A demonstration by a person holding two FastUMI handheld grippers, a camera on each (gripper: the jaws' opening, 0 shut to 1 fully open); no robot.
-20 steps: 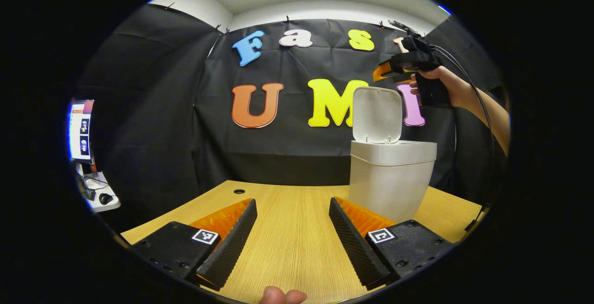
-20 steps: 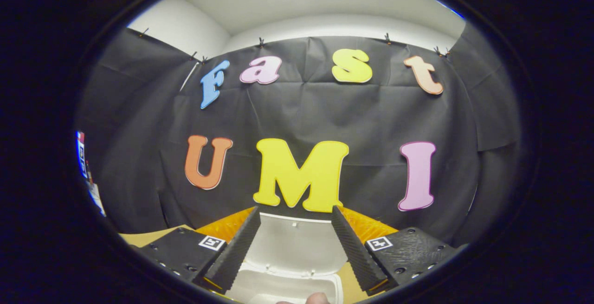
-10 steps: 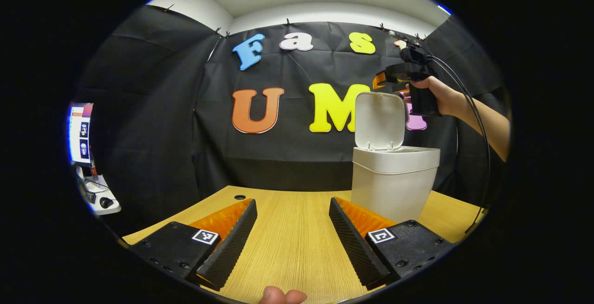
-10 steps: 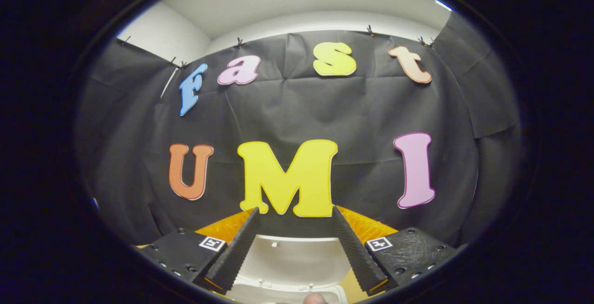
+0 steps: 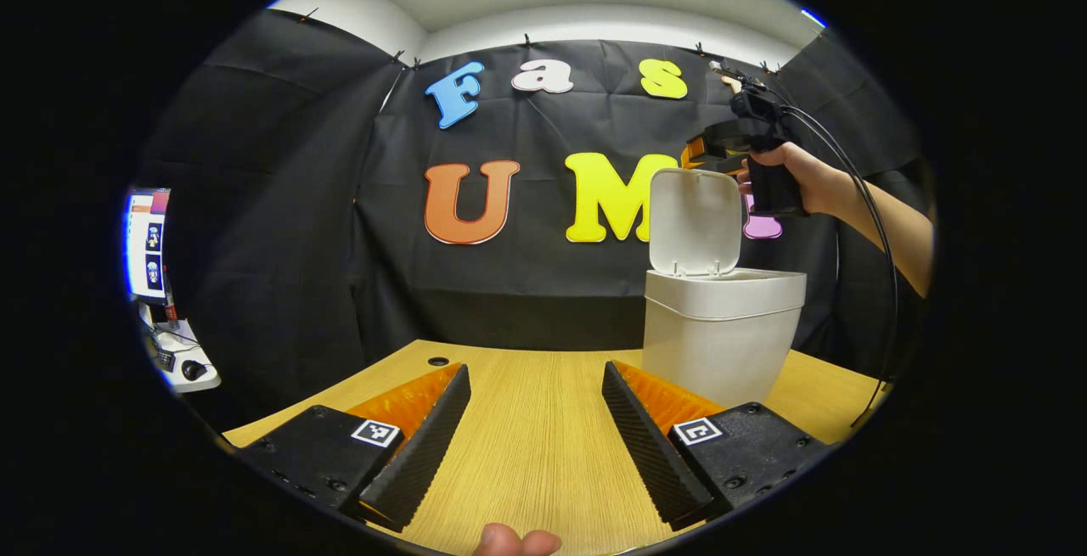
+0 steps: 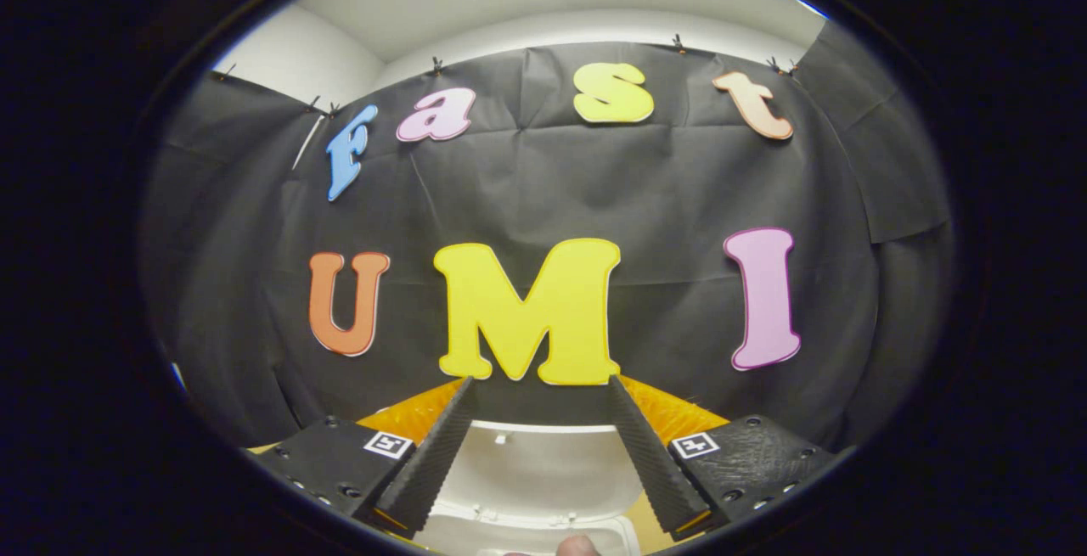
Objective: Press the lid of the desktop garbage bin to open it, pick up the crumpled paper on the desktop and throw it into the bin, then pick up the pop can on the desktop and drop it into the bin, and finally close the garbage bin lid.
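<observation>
Left gripper view, from left to right: a monitor [image 5: 147, 242] glows at the far left edge, above a small white shelf [image 5: 183, 362] carrying a dark mouse-like item. The wooden table [image 5: 535, 420] spreads across the lower middle, with a small round hole [image 5: 438, 362] near its far left corner. The left gripper [image 5: 537, 378] hovers low over the table, its two fingers spread wide with bare wood between them, gripping nothing; a fingertip [image 5: 516, 541] of the holding hand shows at the bottom edge. Right of centre stands the white bin [image 5: 720, 335] on the table, just beyond the gripper's right finger, its lid [image 5: 695, 221] raised upright on the hinge. Above and behind the lid's top right corner, the right gripper [image 5: 701, 151] is held by a hand [image 5: 798, 182] whose bare forearm reaches in from the right, with cables [image 5: 866, 199] trailing down from the tool. Whether the fingers touch the lid cannot be told. Right gripper view, from left to right: the right gripper [image 6: 539, 395] points toward the booth wall, fingers spread apart and holding nothing. The raised lid [image 6: 543, 471] lies between and below the fingers, its inner face toward the camera, and the bin [image 6: 526, 533] rim shows at the bottom edge.
</observation>
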